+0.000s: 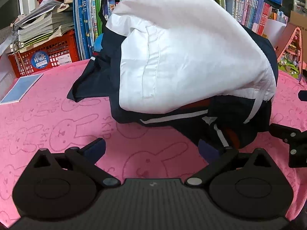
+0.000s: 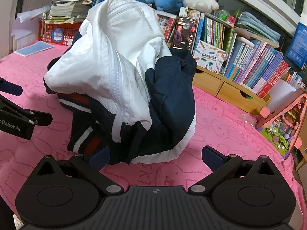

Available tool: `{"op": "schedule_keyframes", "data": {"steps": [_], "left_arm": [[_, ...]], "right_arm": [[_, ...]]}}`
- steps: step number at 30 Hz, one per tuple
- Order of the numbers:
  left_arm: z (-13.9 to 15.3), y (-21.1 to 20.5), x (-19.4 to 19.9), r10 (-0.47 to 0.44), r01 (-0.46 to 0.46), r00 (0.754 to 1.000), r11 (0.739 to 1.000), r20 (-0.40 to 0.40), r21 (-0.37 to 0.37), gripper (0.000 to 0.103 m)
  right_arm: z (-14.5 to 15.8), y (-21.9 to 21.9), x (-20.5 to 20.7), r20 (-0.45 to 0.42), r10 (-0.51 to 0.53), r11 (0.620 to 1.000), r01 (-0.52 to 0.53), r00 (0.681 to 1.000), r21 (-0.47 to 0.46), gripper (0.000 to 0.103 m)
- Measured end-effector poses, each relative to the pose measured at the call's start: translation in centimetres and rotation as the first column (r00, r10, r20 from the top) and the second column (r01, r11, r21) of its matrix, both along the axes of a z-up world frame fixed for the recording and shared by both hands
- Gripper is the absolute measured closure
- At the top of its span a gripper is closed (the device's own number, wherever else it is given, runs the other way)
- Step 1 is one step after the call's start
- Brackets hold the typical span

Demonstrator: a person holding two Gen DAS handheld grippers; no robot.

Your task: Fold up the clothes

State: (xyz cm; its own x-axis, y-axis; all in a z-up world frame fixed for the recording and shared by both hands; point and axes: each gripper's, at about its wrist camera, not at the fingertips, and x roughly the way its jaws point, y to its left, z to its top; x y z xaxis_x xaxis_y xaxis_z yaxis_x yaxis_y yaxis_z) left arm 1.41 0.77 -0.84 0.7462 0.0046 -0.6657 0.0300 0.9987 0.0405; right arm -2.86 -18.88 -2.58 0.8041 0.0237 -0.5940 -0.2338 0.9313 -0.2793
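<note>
The jacket (image 1: 172, 61) sits heaped in the middle of the pink surface (image 1: 48, 126), not yet spread, so the first job looks to be flattening it. A good start is probably to pinch two separate edges, the striped hem near the left hand-held gripper (image 1: 151, 147) and the white edge near the right hand-held gripper (image 2: 156, 156), then draw them apart to lay it flat. Both grippers are released, fingers spread and holding nothing, close to the near side of the pile. The jacket is white and dark navy, with a white zip and red-and-white striped trim, thin, slippery-looking and puffed up high
</note>
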Motion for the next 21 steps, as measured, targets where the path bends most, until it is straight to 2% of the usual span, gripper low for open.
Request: {"op": "schedule_keyframes", "data": {"steps": [5, 11, 21], "left_arm": [[0.0, -0.2, -0.1, -0.02, 0.02, 1.0, 1.0, -0.002, -0.003, 0.0], [-0.1, -1.1, -0.5, -0.054, 0.054, 0.998, 0.998, 0.012, 0.038, 0.0], [-0.4, -1.1, -0.3, -0.055, 0.055, 0.998, 0.998, -0.004, 0.027, 0.0]], "right_arm": [[0.1, -0.4, -0.1, 0.001, -0.006, 1.0, 0.006, 1.0, 0.008, 0.0], [0.0, -0.5, 0.0, 0.003, -0.006, 1.0, 0.006, 1.0, -0.006, 0.0], [0.1, -0.4, -0.1, 0.009, -0.003, 1.0, 0.003, 1.0, -0.012, 0.0]]}}
